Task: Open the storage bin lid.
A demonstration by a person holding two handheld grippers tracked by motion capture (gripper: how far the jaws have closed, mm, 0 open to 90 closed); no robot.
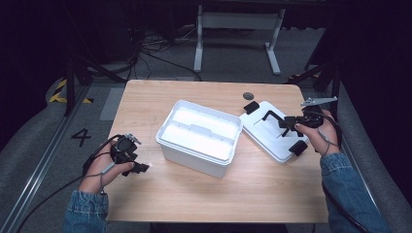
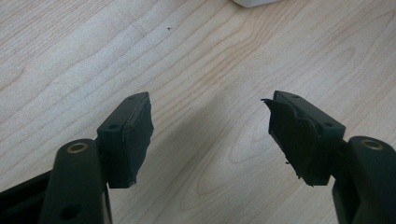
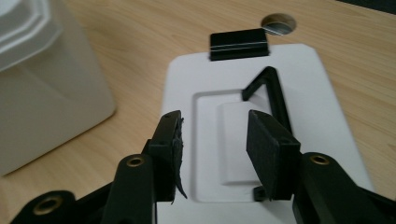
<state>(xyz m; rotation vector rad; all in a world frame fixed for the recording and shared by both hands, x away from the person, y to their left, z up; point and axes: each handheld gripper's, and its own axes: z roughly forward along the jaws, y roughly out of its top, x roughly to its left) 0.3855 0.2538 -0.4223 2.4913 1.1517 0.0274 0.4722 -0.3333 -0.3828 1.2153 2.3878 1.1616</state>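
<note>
A white plastic box [image 1: 200, 136] stands open in the middle of the wooden table [image 1: 145, 97]. Its white lid [image 1: 265, 133] lies flat to the right of it, with a black handle [image 1: 272, 116] and black clasps [image 1: 251, 107]. My right gripper [image 1: 286, 126] hovers over the lid near the handle, jaws open with nothing between them. In the right gripper view the lid [image 3: 299, 107] and its raised handle [image 3: 273, 88] lie just past the right gripper [image 3: 212, 142]. My left gripper [image 1: 143, 167] rests open over bare wood left of the box. In its own view the left gripper [image 2: 210, 126] holds nothing.
A round cable hole [image 1: 248, 95] sits in the table behind the lid. Beyond the far edge stand the white legs of another table [image 1: 199, 43] and loose cables on the floor. Dark stands flank both sides of the table.
</note>
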